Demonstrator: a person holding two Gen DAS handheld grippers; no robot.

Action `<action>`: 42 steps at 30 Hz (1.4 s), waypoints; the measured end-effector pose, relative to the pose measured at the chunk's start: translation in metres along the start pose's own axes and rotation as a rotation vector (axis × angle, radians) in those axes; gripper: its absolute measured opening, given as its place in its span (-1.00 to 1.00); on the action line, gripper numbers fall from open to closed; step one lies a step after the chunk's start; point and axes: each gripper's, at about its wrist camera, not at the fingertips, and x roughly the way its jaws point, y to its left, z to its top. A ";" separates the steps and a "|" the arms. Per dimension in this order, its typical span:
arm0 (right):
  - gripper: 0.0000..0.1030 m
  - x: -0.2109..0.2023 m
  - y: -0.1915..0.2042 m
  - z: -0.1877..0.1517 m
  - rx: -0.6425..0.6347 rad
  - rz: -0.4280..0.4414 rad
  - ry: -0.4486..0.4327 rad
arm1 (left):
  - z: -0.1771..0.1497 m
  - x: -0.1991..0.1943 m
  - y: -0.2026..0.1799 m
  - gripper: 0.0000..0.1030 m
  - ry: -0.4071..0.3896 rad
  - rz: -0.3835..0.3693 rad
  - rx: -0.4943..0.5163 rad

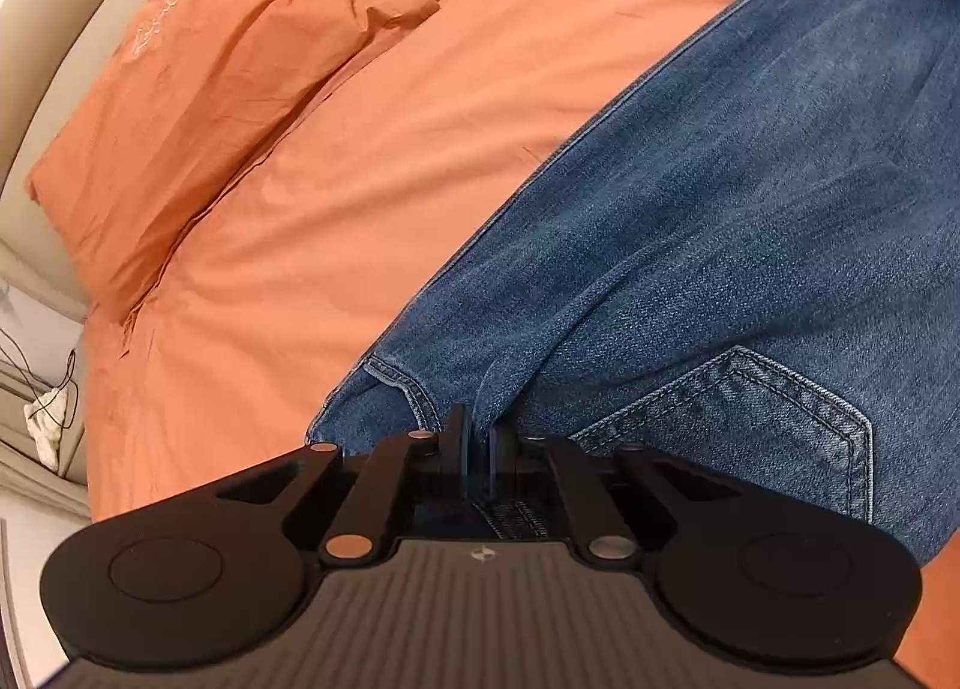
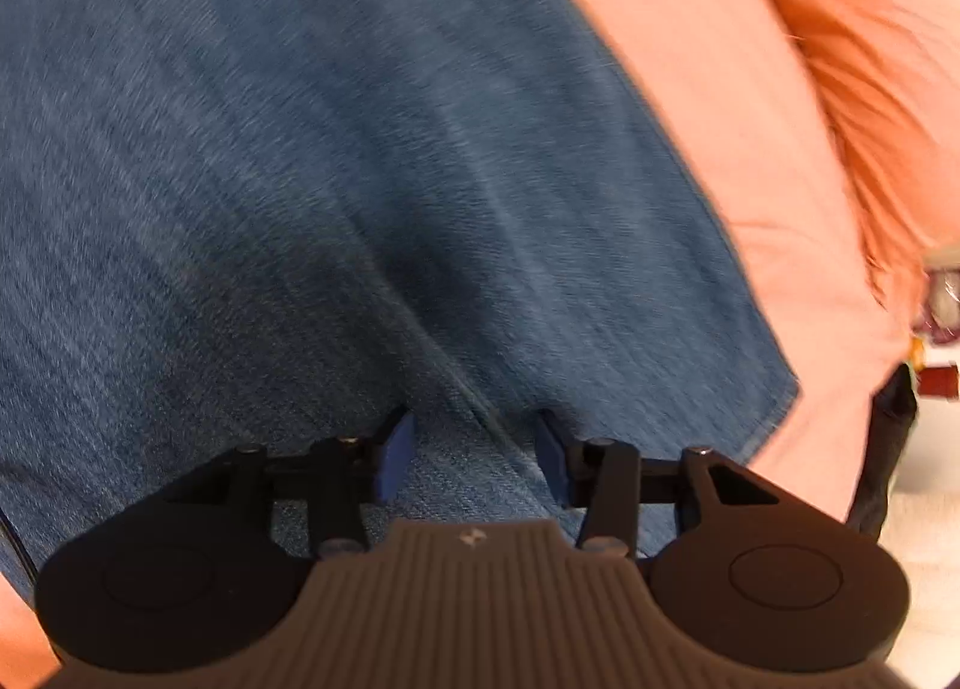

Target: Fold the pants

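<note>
Where the orange pillow [image 1: 180,107] meets the bed sheet [image 1: 360,149], blue denim pants [image 1: 720,209] lie spread across the bed. Left hand-held gripper [image 1: 477,437] is clenched on a denim fold near the back pocket [image 1: 750,419]; right hand-held gripper [image 2: 474,449] stands released above the pants, its pads [image 2: 396,455] apart.

Blue denim jeans [image 1: 720,197] lie flat on orange bed sheet, leg running toward 1 o'clock, back pocket at 5 o'clock, hem w/ stitching bunched at 6.
</note>
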 end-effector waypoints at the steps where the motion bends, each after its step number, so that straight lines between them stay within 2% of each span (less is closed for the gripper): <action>1: -0.51 0.000 0.002 0.001 0.001 0.021 0.011 | -0.001 -0.003 0.001 -0.88 -0.001 0.000 -0.007; 3: -0.63 -0.004 0.006 0.004 -0.008 0.022 0.025 | -0.002 -0.008 0.002 -0.88 -0.004 0.002 -0.011; 6: -1.00 -0.011 0.018 -0.003 -0.037 -0.005 0.054 | -0.004 -0.016 0.003 -0.88 -0.013 0.009 -0.023; 10: -1.00 -0.036 0.037 -0.018 -0.006 -0.135 0.002 | -0.010 -0.032 0.005 -0.87 -0.039 0.023 -0.052; 16: -1.00 -0.101 0.051 -0.039 0.092 -0.334 -0.096 | -0.027 -0.075 0.006 -0.87 -0.130 0.060 -0.120; 20: -1.00 -0.146 0.035 -0.051 0.167 -0.405 -0.113 | -0.025 -0.096 0.014 -0.87 -0.175 0.081 -0.137; 24: -1.00 -0.165 0.011 -0.034 0.218 -0.473 -0.111 | -0.003 -0.096 0.024 -0.87 -0.187 0.104 -0.137; 29: -1.00 -0.134 -0.017 0.010 0.247 -0.490 -0.059 | 0.030 -0.045 0.043 -0.86 -0.107 0.075 -0.157; 34: -1.00 -0.059 -0.036 0.069 0.217 -0.473 0.022 | 0.051 0.030 0.048 -0.86 -0.018 0.036 -0.148; 38: -1.00 -0.005 -0.036 0.094 0.168 -0.435 0.083 | 0.056 0.080 0.043 -0.87 0.045 0.001 -0.138; 42: -1.00 0.032 -0.033 0.106 0.142 -0.395 0.109 | 0.053 0.107 0.043 -0.87 0.060 -0.036 -0.143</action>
